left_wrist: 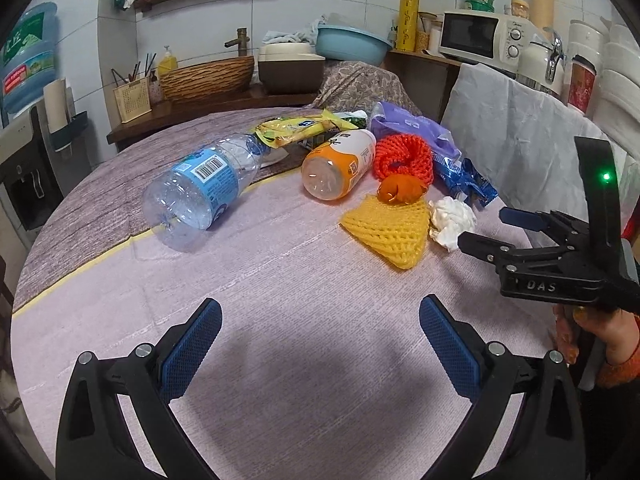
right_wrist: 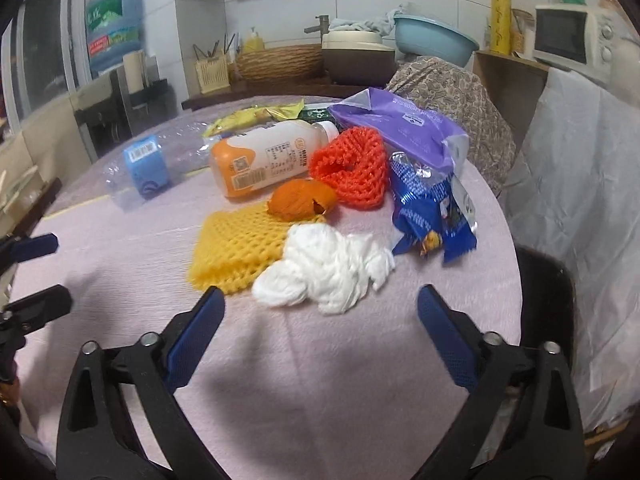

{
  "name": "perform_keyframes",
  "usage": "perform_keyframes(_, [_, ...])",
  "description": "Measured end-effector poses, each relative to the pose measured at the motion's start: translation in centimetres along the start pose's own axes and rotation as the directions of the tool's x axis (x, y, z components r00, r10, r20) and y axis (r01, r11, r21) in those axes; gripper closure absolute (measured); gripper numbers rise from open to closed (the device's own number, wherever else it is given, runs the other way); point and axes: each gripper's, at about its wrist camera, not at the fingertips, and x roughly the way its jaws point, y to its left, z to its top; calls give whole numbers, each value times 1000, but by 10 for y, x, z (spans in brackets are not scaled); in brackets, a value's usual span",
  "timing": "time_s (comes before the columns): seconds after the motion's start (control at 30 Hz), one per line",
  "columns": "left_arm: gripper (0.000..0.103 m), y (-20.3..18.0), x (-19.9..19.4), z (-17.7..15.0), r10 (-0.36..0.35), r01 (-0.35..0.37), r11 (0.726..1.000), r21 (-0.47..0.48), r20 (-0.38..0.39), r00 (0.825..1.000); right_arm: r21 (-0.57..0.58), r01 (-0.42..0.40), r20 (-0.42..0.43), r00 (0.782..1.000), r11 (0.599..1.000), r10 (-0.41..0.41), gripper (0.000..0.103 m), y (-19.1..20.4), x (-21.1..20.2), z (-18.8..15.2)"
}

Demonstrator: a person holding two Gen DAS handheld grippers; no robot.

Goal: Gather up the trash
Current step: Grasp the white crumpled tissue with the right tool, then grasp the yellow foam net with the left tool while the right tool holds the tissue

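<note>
Here, the trash lies in a loose heap on the round table (left_wrist: 280,280) under its pinkish cloth; none of it is in any bin or bag. A clear plastic bottle (left_wrist: 200,192) with a blue label lies on its side, looking empty; beside it an orange-and-white drink bottle (right_wrist: 264,156) lies on its side too, its contents hidden by the opaque wall. A yellow snack wrapper (left_wrist: 296,130) rests across the clear bottle's neck; a purple wipes pack (right_wrist: 400,124) lies at the back, with a torn blue wrapper (right_wrist: 432,208) in front of it. A red foam net (right_wrist: 352,168) touches an orange peel (right_wrist: 300,196); the peel sits on the edge of a yellow foam net (right_wrist: 236,244); a crumpled white tissue (right_wrist: 324,268) lies just beside that net.

The right gripper (right_wrist: 320,312) hovers with its jaws spread, the tissue just ahead of the tips, untouched; the left gripper (left_wrist: 320,320) stands spread over bare cloth, holding nothing. On the counter behind, a blue basin (left_wrist: 352,42) and a wicker basket (left_wrist: 208,76) sit; their contents cannot be told.
</note>
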Motion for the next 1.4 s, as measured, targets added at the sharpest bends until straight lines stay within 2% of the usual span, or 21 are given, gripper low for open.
perform_keyframes(0.1, [7, -2, 7, 7, -20, 20, 1000, 13, -13, 1000, 24, -44, -36, 998, 999, 44, 31, -7, 17, 6])
perform_keyframes(0.23, [11, -6, 16, 15, -50, 51, 999, 19, -34, 998, 21, -45, -58, 997, 999, 46, 33, -8, 28, 9])
perform_keyframes(0.3, [13, -8, 20, 21, -62, 63, 998, 26, -37, 997, 16, -62, -64, 996, 998, 63, 49, -6, 29, 8])
perform_keyframes(0.4, [16, -14, 27, 29, -82, 84, 996, 39, -52, 995, 32, -78, -63, 995, 996, 80, 56, -9, 27, 8])
perform_keyframes(0.53, [16, -27, 41, 35, -135, 142, 988, 66, -92, 986, 80, -105, -58, 992, 991, 110, 60, -17, 22, 5])
perform_keyframes(0.67, [18, -46, 63, 35, -116, 136, 981, 141, -137, 984, 118, -140, -39, 989, 983, 145, 60, -23, 11, 2])
perform_keyframes(0.73, [30, -51, 73, 35, -107, 133, 977, 164, -160, 981, 115, -128, -24, 991, 985, 132, 60, -24, 5, 1])
perform_keyframes(0.87, [37, -55, 89, 40, -88, 118, 978, 174, -174, 981, 124, -134, -13, 991, 983, 137, 60, -25, -4, -3])
perform_keyframes(0.93, [50, -53, 92, 41, -81, 111, 981, 161, -181, 980, 124, -136, -10, 990, 983, 138, 60, -26, -7, -6])
perform_keyframes(1.0, [59, -50, 95, 42, -98, 125, 983, 133, -193, 976, 116, -128, -6, 992, 985, 130, 60, -25, -9, -8])
perform_keyframes(1.2, [78, -46, 86, 39, -109, 127, 987, 97, -172, 979, 102, -125, 16, 992, 987, 124, 60, -23, -14, -12])
perform_keyframes(1.4, [83, -39, 64, 38, -111, 122, 989, 78, -127, 986, 94, -138, 30, 990, 986, 136, 60, -20, -20, -17])
